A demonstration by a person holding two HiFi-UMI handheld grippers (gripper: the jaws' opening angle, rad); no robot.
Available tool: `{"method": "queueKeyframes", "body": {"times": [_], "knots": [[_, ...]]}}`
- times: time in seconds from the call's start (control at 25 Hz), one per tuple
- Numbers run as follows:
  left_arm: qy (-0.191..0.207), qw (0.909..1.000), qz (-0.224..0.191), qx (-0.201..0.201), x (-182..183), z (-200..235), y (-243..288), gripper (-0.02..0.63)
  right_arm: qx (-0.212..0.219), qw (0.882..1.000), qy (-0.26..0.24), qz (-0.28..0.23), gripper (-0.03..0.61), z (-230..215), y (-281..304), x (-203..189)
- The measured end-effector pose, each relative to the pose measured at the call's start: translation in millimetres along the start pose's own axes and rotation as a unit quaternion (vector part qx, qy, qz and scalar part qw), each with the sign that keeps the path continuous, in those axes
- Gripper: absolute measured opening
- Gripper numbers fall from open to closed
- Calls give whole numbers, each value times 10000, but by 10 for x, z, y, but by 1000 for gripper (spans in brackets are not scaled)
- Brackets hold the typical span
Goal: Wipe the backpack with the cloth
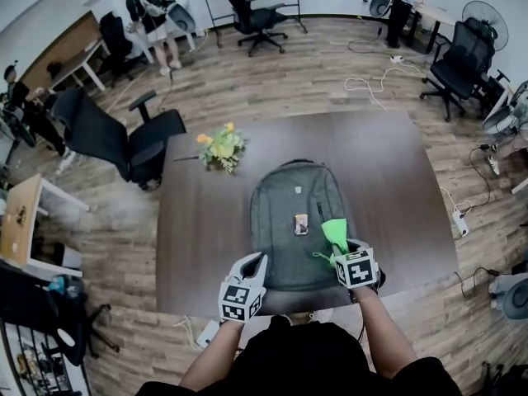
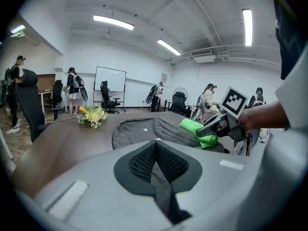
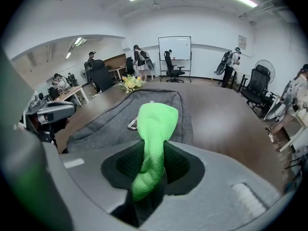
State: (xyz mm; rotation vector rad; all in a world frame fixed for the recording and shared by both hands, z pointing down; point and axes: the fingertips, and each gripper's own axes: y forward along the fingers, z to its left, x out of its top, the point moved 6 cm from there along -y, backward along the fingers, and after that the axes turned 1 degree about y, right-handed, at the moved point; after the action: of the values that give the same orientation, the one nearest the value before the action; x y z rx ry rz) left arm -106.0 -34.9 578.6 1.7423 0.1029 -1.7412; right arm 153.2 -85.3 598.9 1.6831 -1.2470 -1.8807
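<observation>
Green cloth (image 3: 153, 129), clamped in right gripper (image 1: 343, 247), should press flat across backpack (image 1: 285, 209) near tabletop (image 1: 202, 254) front edge; left gripper (image 1: 255, 264) closed, empty.

Backpack (image 1: 285, 213) flat on table (image 1: 388, 163), flowers (image 1: 221, 148) behind it to the left, cloth (image 1: 334, 233) over its right side

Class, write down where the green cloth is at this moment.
In the head view, the cloth is clamped in the right gripper, over the lower right of the backpack.
</observation>
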Motion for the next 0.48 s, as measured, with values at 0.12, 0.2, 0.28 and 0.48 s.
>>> {"method": "queueKeyframes", "body": {"times": [0.12,0.2,0.28,0.48], "knots": [[20,10000,21,-6,9,-10,14,18,-146,9999,14,-24,109,-107,-26,-37],[36,10000,24,-16,16,-9,25,17,-247,9997,-3,-17,109,-167,-43,-54],[52,10000,20,-30,22,-8,37,18,-304,9995,-14,-7,109,-215,-54,-69],[107,9999,-3,-51,66,-45,55,18,-231,9991,24,-346,109,-242,-134,-15]]}}
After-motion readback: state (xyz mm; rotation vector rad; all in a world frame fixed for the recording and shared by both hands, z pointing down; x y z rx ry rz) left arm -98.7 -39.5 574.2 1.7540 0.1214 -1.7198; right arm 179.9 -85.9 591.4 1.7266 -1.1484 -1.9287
